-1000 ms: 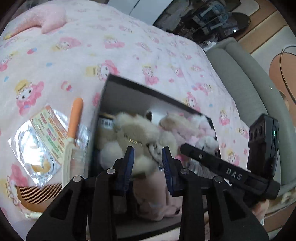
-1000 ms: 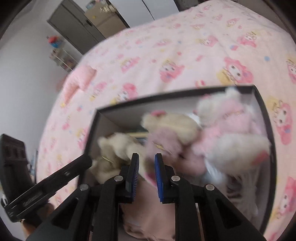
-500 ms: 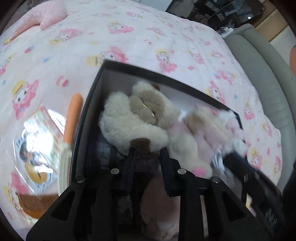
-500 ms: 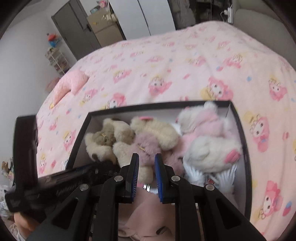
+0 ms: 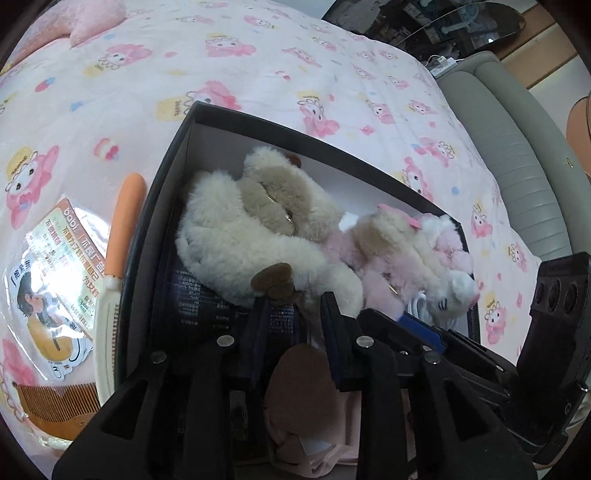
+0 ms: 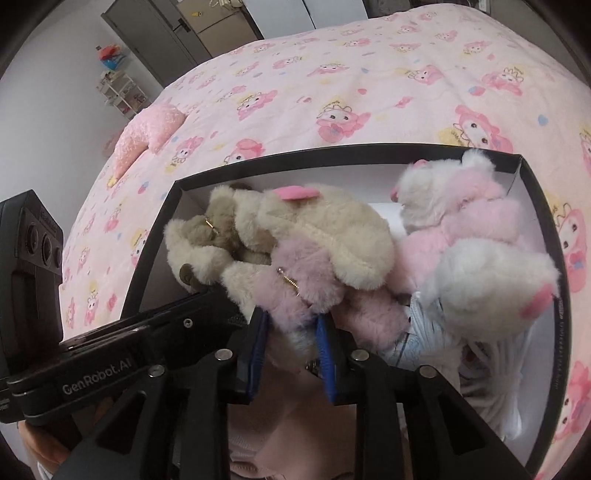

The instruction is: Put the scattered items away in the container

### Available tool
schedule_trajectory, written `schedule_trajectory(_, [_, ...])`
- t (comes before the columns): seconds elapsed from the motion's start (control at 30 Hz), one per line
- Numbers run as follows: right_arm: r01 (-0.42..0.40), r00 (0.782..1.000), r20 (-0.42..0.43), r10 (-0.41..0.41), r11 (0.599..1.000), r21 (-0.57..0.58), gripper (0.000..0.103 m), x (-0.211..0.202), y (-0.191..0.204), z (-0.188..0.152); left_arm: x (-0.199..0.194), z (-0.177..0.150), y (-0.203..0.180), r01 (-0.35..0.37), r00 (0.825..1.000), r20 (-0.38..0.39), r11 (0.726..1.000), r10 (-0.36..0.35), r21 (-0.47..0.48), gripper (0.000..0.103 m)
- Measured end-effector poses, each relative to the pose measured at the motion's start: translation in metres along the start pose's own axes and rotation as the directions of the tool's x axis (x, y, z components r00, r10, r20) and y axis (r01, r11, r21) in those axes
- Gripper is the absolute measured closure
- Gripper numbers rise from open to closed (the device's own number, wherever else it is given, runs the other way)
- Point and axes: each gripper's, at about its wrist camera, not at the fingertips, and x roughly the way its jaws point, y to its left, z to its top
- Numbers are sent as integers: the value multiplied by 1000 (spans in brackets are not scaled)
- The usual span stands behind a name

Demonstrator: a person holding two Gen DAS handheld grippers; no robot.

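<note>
A black box point(image 5: 155, 206) with a white inside sits on the pink bed; it also shows in the right wrist view point(image 6: 532, 192). It holds several fluffy hair claws: cream point(image 5: 240, 236), beige point(image 6: 325, 229), pink point(image 6: 480, 206) and white point(image 6: 495, 284). My left gripper point(image 5: 293, 306) is open over the box's near left part, just below a brown tip of the cream claw. My right gripper point(image 6: 290, 321) is open around the edge of a pink fluffy claw point(image 6: 295, 284). Outside the box lie an orange-handled brush point(image 5: 118, 258), a shiny packet point(image 5: 55, 291) and a brown comb point(image 5: 55, 402).
A pink cushion point(image 6: 147, 133) lies at the bed's far end. A grey padded bed frame point(image 5: 524, 162) runs along the right. A pink cloth point(image 5: 310, 406) lies in the box's near end. Cupboards point(image 6: 177, 33) stand beyond the bed.
Both grippers have moved down and closer into the box. The right jaws have opened wider around the pink fluffy claw. The left gripper has shifted toward the box's left part.
</note>
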Motion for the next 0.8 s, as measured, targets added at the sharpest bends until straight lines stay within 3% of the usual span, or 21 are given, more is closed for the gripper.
schedule_trajectory(0.2, [1, 1000, -1, -1, 1000, 13, 77, -1, 0, 2, -2, -4, -1, 3, 1000, 10, 1000, -3, 21, 74])
schedule_trajectory(0.4, [160, 983, 98, -156, 986, -43, 74, -43, 18, -6, -49, -22, -19, -41, 989, 147, 992, 23, 120, 44])
schedule_trajectory(0.5, [219, 959, 187, -212, 975, -20, 68, -77, 24, -16, -84, -32, -36, -83, 967, 254, 980, 35, 183, 29])
schedule_trajectory(0.63, [284, 913, 303, -274, 959, 12, 51, -126, 34, -34, -128, -45, -58, -136, 932, 360, 962, 43, 237, 12])
schedule_trajectory(0.7, [297, 893, 347, -287, 954, 24, 47, -151, 40, -44, -151, -55, -66, -153, 912, 409, 954, 36, 257, 9])
schedule_trajectory(0.8, [340, 859, 391, -332, 939, 51, 31, -179, 48, -58, -176, -69, -75, -158, 889, 458, 953, 22, 260, 1])
